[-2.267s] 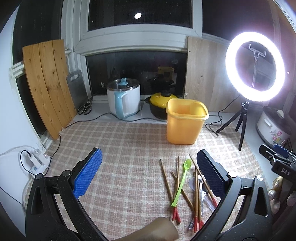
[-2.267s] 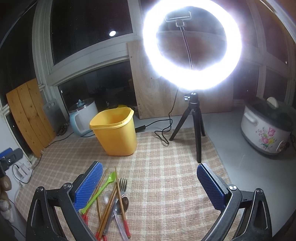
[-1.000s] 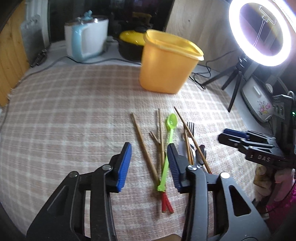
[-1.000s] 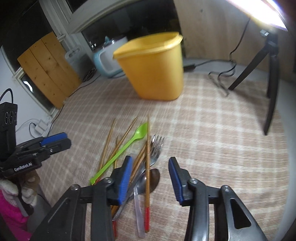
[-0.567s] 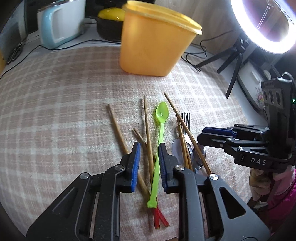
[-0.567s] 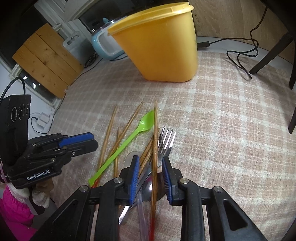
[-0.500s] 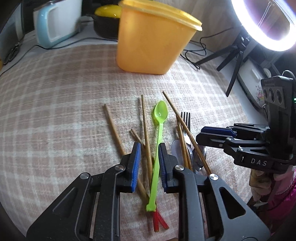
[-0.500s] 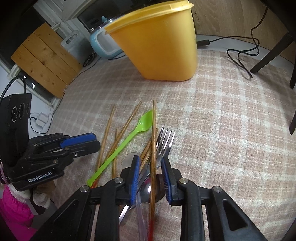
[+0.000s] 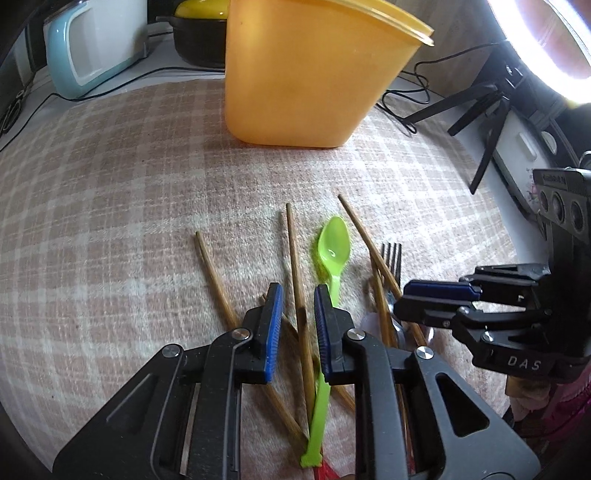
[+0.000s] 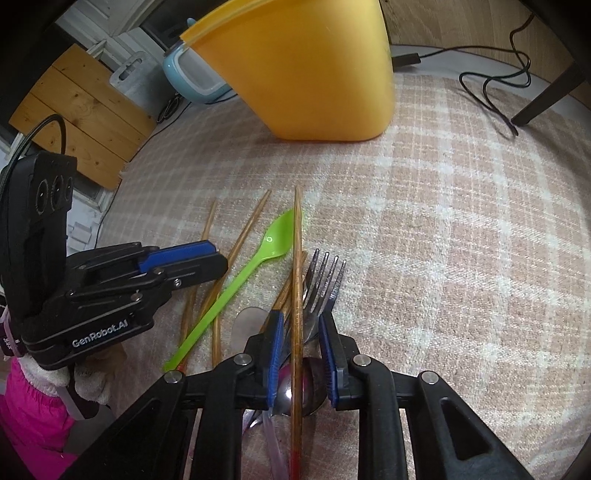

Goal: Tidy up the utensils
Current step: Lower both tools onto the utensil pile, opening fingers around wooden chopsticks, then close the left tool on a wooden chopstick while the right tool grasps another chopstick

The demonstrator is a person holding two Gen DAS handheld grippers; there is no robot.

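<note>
A pile of utensils lies on the checked cloth: several wooden chopsticks, a green plastic spoon (image 9: 333, 248) (image 10: 273, 240), a metal fork (image 9: 391, 258) (image 10: 325, 277) and metal spoons (image 10: 295, 387). A yellow bin (image 9: 306, 74) (image 10: 306, 70) stands behind them. My left gripper (image 9: 295, 299) is low over the pile, its jaws narrowed around one chopstick (image 9: 295, 258) with gaps on both sides. My right gripper (image 10: 301, 321) straddles another chopstick (image 10: 296, 258) the same way, partly open.
A blue-and-white kettle (image 9: 92, 44) and a black pot with a yellow lid (image 9: 201, 26) stand behind the bin. A ring-light tripod (image 9: 480, 107) and cables (image 10: 491, 85) are at the right. Wooden boards (image 10: 81, 107) lean at the left.
Both grippers have come down from above the table to the utensil pile and narrowed from wide open to a small gap, each around a chopstick. The utensils have not moved.
</note>
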